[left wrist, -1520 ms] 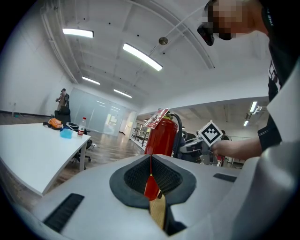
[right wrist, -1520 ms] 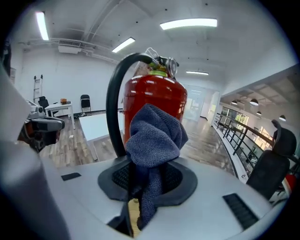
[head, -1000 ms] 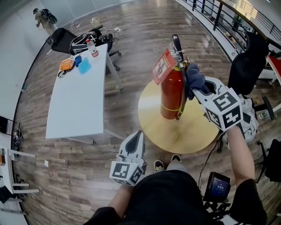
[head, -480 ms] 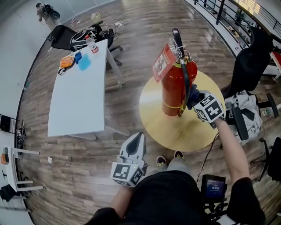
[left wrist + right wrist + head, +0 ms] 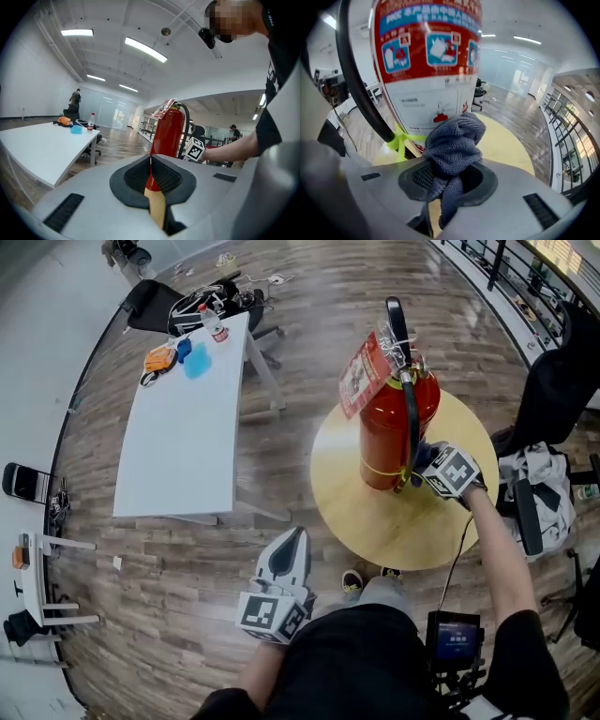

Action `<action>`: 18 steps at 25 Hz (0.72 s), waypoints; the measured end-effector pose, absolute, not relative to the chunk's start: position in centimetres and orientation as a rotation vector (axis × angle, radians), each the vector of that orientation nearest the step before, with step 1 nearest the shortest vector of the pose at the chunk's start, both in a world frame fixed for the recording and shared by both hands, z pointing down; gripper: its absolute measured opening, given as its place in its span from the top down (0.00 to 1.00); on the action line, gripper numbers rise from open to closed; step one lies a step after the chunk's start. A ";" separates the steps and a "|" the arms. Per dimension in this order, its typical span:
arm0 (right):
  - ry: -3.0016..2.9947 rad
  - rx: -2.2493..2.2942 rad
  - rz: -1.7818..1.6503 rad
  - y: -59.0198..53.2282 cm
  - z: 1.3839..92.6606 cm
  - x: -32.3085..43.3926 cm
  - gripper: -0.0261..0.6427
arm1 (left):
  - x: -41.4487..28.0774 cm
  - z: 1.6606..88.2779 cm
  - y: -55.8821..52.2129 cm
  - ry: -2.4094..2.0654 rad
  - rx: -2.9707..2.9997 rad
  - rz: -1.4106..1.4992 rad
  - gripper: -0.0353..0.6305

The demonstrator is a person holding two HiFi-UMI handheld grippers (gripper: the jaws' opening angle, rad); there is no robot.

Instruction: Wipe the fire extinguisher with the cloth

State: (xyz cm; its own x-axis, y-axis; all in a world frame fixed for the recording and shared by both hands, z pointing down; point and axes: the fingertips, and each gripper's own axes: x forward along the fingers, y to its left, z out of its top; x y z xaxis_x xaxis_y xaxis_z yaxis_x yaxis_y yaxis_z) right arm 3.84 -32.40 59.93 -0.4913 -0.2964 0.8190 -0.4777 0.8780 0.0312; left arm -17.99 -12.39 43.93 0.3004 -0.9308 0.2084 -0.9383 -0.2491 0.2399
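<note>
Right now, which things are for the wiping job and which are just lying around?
For the job: fire extinguisher, cloth, right gripper holding it.
Just lying about: white table, water bottle, blue item, left gripper, shut and empty.

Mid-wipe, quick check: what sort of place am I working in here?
Likely an open-plan office: a long white desk, a black office chair behind it, wood-look flooring, and a railing that may edge a mezzanine.

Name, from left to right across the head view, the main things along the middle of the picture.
white table → fire extinguisher → right gripper, clamping the cloth → black chair
</note>
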 end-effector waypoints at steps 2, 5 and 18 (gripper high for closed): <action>-2.131 0.490 0.282 -32.5 61.9 3.7 0.81 | -18.3 43.9 -12.6 -1.726 2.232 0.043 0.91; -2.173 0.415 0.410 -32.3 64.7 3.7 0.81 | -18.8 44.0 -12.9 -1.776 2.188 0.069 0.91; -2.120 0.273 0.396 -33.2 69.3 3.8 0.81 | -18.1 43.4 -13.5 -1.886 2.070 0.083 0.91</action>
